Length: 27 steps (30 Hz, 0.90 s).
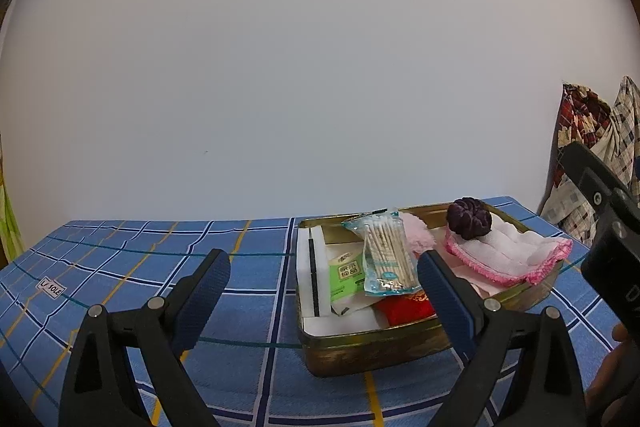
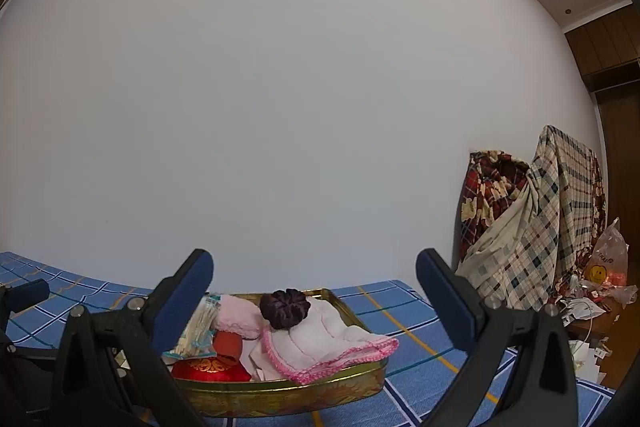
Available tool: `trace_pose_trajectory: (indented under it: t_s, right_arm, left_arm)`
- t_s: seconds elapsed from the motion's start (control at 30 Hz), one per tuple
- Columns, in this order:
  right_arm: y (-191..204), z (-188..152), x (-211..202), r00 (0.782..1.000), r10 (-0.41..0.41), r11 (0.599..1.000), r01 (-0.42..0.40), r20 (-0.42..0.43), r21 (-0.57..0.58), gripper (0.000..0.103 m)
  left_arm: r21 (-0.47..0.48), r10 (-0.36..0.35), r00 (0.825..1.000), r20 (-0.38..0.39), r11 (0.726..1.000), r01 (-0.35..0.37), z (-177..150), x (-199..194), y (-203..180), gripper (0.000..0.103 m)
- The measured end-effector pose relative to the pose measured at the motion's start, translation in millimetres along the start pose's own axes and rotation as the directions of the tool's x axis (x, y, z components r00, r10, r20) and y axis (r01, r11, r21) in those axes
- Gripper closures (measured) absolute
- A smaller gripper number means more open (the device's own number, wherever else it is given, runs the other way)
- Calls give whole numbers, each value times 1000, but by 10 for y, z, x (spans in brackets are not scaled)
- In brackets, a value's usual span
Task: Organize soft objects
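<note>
Tin (image 1: 360,351): 1 scrunchie (image 1: 469,218), 1 towel (image 1: 516,251) (pink-edged).

One tin (image 1: 360,347) — one scrunchie (image 1: 469,218)

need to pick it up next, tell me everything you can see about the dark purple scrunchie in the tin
The dark purple scrunchie is a bunched, velvety-looking ring of fabric gathered into deep folds around a puckered centre. It sits on top of the folded white cloth with pink crocheted edging, at the far end of the gold tin, beside the fluffy pink item. Nothing lies on it, and neither gripper touches it.
</note>
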State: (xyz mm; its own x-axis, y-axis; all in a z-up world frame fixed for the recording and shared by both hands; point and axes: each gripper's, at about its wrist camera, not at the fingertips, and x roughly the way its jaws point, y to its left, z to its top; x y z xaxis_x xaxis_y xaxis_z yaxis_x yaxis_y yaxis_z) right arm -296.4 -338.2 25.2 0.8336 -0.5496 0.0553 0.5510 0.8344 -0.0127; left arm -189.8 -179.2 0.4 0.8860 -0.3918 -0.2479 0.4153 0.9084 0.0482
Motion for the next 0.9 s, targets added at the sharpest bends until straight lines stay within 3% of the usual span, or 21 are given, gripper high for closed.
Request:
trace_pose_trajectory:
  t_s: [0.9]
  right_arm:
    - [-45, -4, 27, 1000, 9, 1000, -9, -10, 6, 0]
  left_arm:
    - [6, -1, 1000, -1, 1000, 1, 2, -6, 1, 6]
